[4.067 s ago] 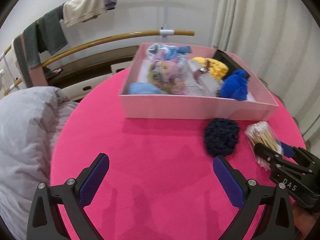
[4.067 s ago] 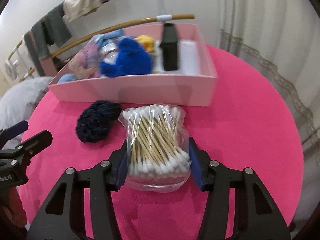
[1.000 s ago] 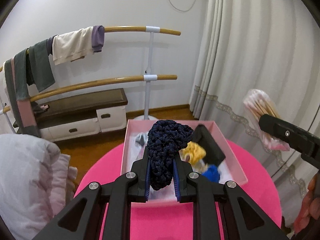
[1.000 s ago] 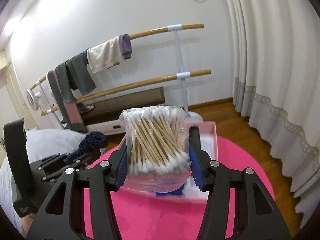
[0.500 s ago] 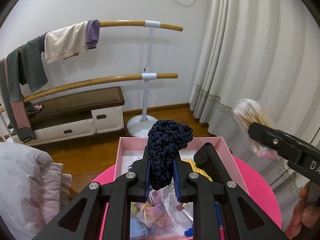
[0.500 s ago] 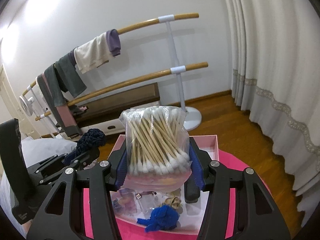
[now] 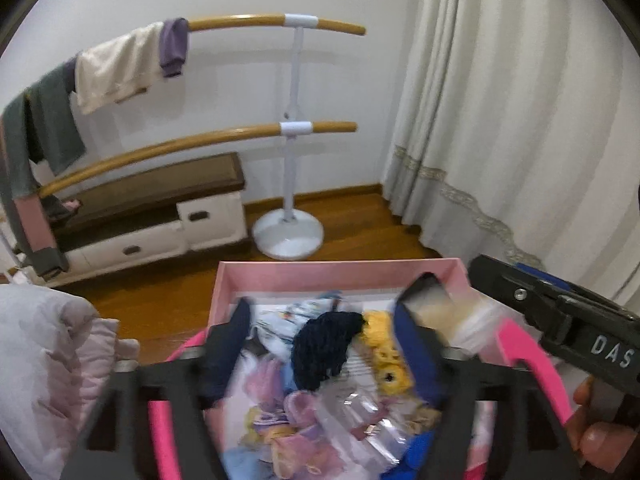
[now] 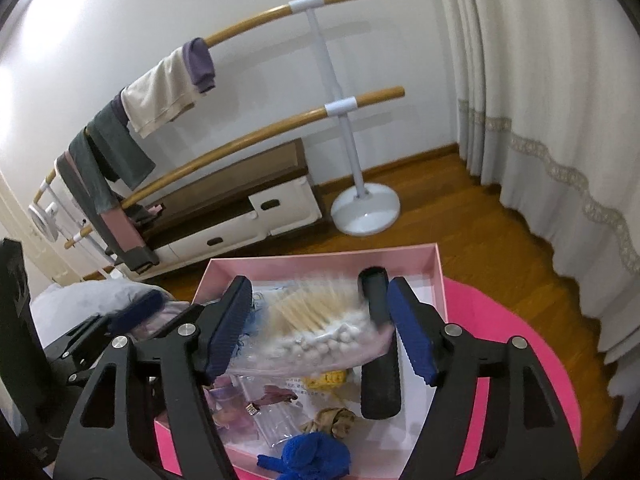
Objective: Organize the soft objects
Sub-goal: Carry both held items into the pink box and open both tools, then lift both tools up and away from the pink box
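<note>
Both your grippers, left (image 7: 320, 354) and right (image 8: 318, 328), are opening, pads clear of the blurred knitted pouch (image 7: 326, 346) and crinkly swab bag (image 8: 316, 332) over the pink box (image 8: 320, 258).

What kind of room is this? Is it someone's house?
Probably a room in a home: clothes hang on wooden rails, long curtains reach the wood floor, and a low drawer bench lines the wall.

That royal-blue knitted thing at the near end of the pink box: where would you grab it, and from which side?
Pinch the blue knit piece across its rounded middle, coming straight down from above. It lies low in the pink box, whose walls block a sideways approach, and it looks soft enough to squeeze.
</note>
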### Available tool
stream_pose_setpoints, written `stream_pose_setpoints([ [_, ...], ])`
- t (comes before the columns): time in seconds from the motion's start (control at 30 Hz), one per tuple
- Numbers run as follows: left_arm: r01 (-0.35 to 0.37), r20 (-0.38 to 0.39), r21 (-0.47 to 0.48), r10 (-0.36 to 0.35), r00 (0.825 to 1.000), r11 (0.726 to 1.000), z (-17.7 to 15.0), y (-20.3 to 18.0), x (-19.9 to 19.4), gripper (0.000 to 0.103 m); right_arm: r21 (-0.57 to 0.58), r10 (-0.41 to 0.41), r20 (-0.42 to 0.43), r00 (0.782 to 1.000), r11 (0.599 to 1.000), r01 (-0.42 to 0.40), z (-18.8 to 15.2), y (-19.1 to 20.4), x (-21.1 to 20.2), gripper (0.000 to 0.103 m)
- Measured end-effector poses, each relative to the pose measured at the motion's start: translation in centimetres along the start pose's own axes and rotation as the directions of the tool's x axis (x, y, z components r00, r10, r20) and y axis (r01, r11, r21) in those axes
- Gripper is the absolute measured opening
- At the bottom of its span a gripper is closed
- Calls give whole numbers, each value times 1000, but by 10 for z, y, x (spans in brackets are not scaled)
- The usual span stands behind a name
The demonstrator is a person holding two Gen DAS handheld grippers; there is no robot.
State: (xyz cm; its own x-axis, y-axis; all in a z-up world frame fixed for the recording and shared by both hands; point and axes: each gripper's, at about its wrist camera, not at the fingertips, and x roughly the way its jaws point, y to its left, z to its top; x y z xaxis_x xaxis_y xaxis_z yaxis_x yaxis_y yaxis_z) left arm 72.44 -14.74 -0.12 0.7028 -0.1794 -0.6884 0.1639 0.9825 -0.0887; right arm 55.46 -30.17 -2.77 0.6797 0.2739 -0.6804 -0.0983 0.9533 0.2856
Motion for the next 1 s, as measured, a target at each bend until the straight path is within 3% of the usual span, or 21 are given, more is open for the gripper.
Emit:
stream_pose_setpoints([
  [0.1, -16, 23, -20, 16, 1000, 1000, 1, 6, -1, 84, 37, 10, 16, 1000, 999, -10, -6, -9, -5, 91],
  [0.17, -26, 46, -39, 28, 999, 999, 1, 12, -6, 94, 49, 6, 40, 999, 999, -8, -9, -12, -13, 103],
  [0.23, -41, 84, -49, 45, 995, 998, 2, 18, -14, 103, 58, 2, 56, 998, 998, -6, -11, -13, -22, 103],
  [0.4, -75, 122, -56, 81, 989, 996, 3, 19, -34, 103, 30, -42, 60, 997, 999, 40, -14, -3, -41, 103],
  [0.57, -114, 179, -45, 120, 976, 992, -21, 5, -75, 103, 2, -35, 79, 996, 999, 35, -24, 14, -71, 103],
  [0.77, -120, 248, -19, 121, 961, 993, -71, -2, -138, 103, -30, -39, 145, 989, 999, 44, -51, 39, -128, 103],
  [1.0, -138, 292, -10, 135, 947, 990, -169, -3, -215, 103, -40, -72, 213, 974, 996, 83, -89, 54, -193, 103],
])
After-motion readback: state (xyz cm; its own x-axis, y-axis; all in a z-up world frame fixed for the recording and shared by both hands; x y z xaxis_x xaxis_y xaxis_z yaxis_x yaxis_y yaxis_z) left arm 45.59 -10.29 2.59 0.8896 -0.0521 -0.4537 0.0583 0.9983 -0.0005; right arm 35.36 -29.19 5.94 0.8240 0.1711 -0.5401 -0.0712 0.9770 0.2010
